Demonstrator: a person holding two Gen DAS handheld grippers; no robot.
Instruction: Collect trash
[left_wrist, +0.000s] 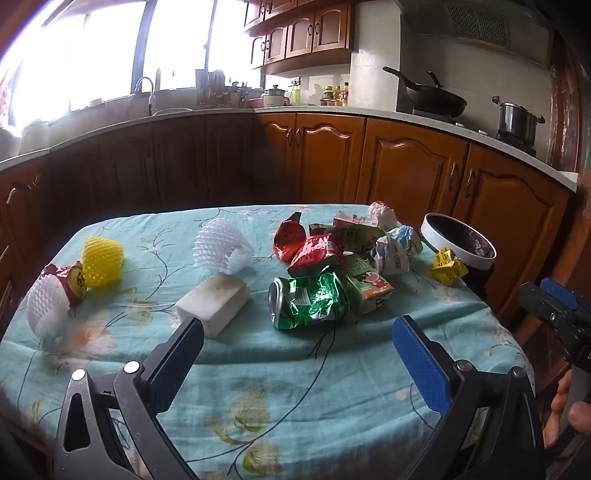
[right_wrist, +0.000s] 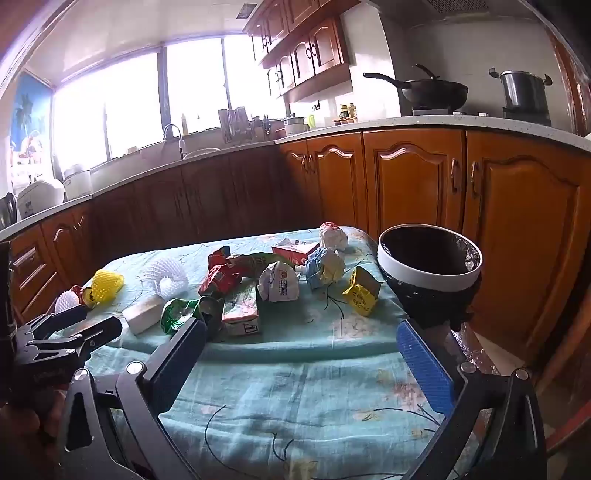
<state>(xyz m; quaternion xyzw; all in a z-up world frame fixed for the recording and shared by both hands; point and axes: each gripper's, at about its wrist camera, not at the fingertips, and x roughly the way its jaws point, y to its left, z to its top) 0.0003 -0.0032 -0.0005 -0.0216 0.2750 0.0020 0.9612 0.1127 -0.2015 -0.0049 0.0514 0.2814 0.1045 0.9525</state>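
Note:
Trash lies scattered on a table with a light blue flowered cloth (left_wrist: 258, 369). In the left wrist view a crushed green can (left_wrist: 308, 302) sits just beyond my open left gripper (left_wrist: 297, 332), beside a green juice carton (left_wrist: 369, 288), red wrappers (left_wrist: 314, 251) and a white foam block (left_wrist: 214, 301). A yellow wrapper (left_wrist: 447, 267) lies by the white-rimmed black bin (left_wrist: 458, 240) at the table's right edge. My right gripper (right_wrist: 301, 334) is open over the near cloth, short of the juice carton (right_wrist: 242, 310), a crumpled white wrapper (right_wrist: 279, 282) and the bin (right_wrist: 430, 258).
Yellow foam netting (left_wrist: 102, 262) and white foam nets (left_wrist: 221, 240) lie at the table's left. Wooden kitchen cabinets (left_wrist: 406, 166) and a counter with a wok (left_wrist: 432, 98) and pot (left_wrist: 517, 120) run behind. A person's hand (left_wrist: 569, 417) holds the right gripper's handle.

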